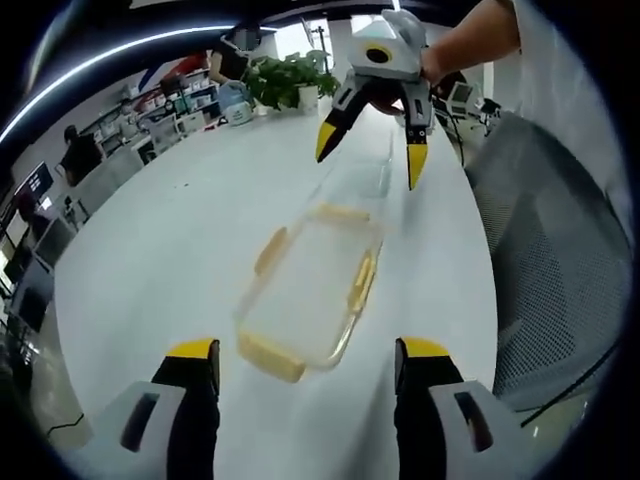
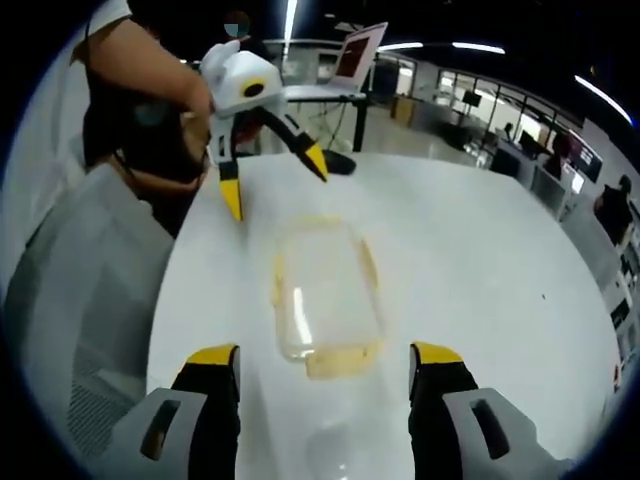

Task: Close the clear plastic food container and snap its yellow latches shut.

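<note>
A clear plastic food container (image 1: 308, 290) with yellow latches (image 1: 270, 357) on its sides lies on the white table (image 1: 170, 250), near the long edge that runs beside a grey mesh chair (image 1: 560, 260); the left gripper (image 1: 305, 365) hovers off one short end of it, jaws spread wide and empty. The right gripper (image 2: 325, 370) faces it from the opposite short end, jaws likewise wide apart and holding nothing; potted plants (image 1: 290, 80) stand at the table's far end.
</note>
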The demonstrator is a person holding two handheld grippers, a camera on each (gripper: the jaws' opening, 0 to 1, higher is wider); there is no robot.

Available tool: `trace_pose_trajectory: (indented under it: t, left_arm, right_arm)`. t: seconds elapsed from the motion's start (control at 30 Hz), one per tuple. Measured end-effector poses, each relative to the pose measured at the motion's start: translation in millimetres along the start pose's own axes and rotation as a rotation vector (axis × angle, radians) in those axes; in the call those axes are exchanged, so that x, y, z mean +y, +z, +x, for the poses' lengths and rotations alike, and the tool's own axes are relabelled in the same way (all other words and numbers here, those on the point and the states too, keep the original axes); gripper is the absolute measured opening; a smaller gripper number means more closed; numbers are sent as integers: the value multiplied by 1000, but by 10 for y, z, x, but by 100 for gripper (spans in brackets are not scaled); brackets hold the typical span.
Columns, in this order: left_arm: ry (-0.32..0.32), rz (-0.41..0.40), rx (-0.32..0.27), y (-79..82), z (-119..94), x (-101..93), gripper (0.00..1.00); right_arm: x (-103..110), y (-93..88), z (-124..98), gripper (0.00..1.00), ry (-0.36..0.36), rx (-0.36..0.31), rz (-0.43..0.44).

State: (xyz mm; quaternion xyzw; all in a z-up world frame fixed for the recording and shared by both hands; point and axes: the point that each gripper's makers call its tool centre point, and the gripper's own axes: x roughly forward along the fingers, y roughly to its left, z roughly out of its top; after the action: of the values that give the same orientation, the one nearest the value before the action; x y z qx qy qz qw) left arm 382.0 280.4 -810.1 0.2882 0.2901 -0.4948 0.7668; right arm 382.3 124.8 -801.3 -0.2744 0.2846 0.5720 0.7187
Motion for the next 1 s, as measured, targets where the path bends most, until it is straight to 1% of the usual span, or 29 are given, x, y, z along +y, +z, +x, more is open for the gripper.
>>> trace_pose_trajectory:
  t: [0.13, 0.4, 0.63, 0.73, 0.83, 1.0]
  left_arm:
    - [-5, 14, 11, -19, 18, 15, 71]
    - [-17, 23, 20, -36, 58, 82, 70]
    - [-39, 56, 49, -97, 84, 114, 70]
    - [-41, 62, 55, -109, 94, 142, 69]
    - [-44, 65, 57, -101, 103, 163, 69]
    - [-65, 93, 76, -126, 132, 169, 68]
  right_arm:
    - [23, -20, 54, 68, 18, 19, -22]
    - [-12, -2, 134, 67, 34, 25, -12]
    - [-38, -34, 201, 67, 43, 45, -17]
    - [-66, -38, 227, 67, 43, 49, -5]
    - [-70, -75, 254, 67, 47, 67, -5]
    - [-81, -117, 286, 67, 54, 103, -22]
